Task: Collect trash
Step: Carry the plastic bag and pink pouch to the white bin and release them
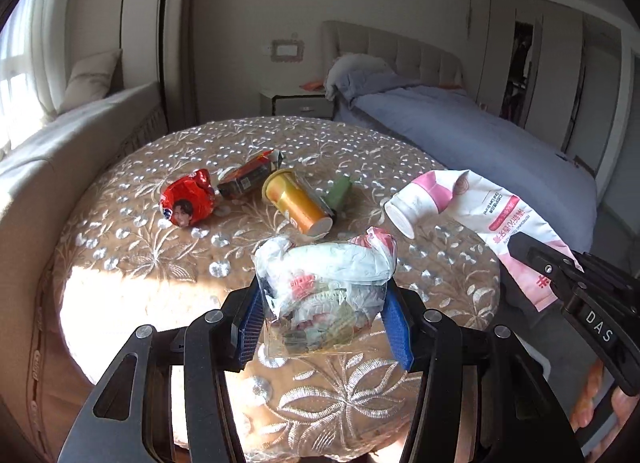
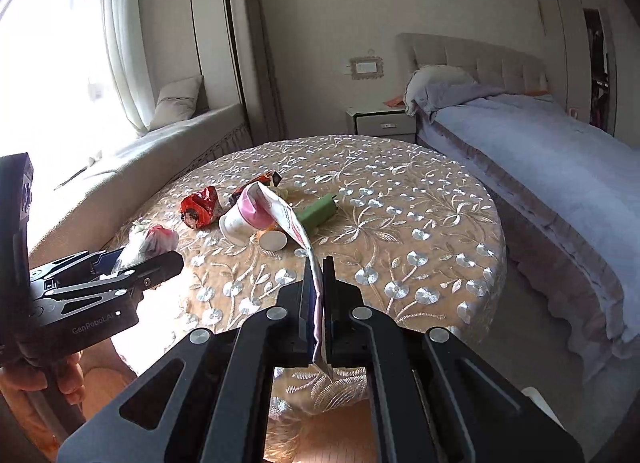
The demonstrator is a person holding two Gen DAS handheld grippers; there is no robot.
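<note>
My left gripper (image 1: 322, 303) is shut on a crumpled clear plastic bag (image 1: 324, 271) stuffed with white and red wrappers, held just above the round table (image 1: 132, 263). My right gripper (image 2: 319, 267) is shut on the flat end of a pink and white tube (image 2: 260, 207), whose capped end hangs out over the table. On the cloth farther back lie a red snack wrapper (image 1: 188, 201), a dark red carton (image 1: 250, 175), a yellow cup (image 1: 298, 203) on its side and a green box (image 1: 338, 191). Each gripper shows in the other's view: right gripper (image 1: 532, 259), left gripper (image 2: 140, 255).
The table carries a beige embroidered cloth (image 2: 400, 223). A bed with a blue cover (image 2: 540, 151) runs along the right, with a white nightstand (image 2: 380, 123) behind the table. A cushioned window seat (image 2: 160, 151) lies to the left. A person's hand (image 2: 60, 379) holds the left gripper.
</note>
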